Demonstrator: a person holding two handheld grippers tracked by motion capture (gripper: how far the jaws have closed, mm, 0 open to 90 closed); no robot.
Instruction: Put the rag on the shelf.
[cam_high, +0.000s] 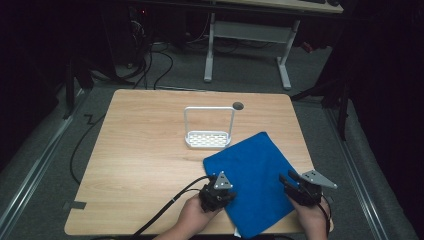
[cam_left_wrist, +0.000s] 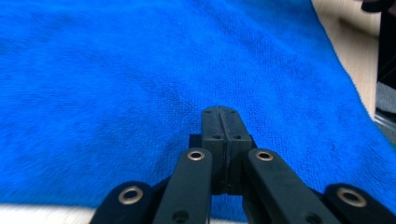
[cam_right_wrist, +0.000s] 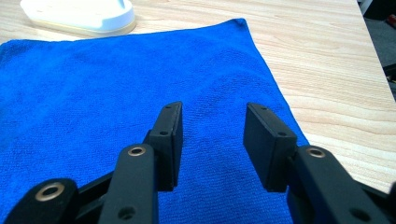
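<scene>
The left gripper (cam_left_wrist: 222, 122) has its two black jaws pressed flat together, pad against pad, with no fold of fabric visible between them; it sits low over the blue cloth (cam_left_wrist: 140, 84), whose terry surface spreads out ahead of it in its own view. In the high view the left gripper (cam_high: 218, 192) is at the cloth's near left edge, held in the person's left hand (cam_high: 192, 217), with its black cable (cam_high: 170, 205) trailing away across the wood toward the table's near edge. The right gripper (cam_right_wrist: 212, 144) holds its jaws parted with a clear gap between the pads, which hover above the cloth (cam_right_wrist: 116, 79) without pinching it, so it has hold of nothing. In the high view the right gripper (cam_high: 300, 187) is at the cloth's near right edge, in the right hand (cam_high: 315, 220). The blue cloth (cam_high: 250, 172) lies spread flat and turned at an angle on the near right part of the wooden table (cam_high: 145, 155). Just beyond its far corner stands a white rack (cam_high: 209, 130) with a tall looped handle, its base close to the cloth.
</scene>
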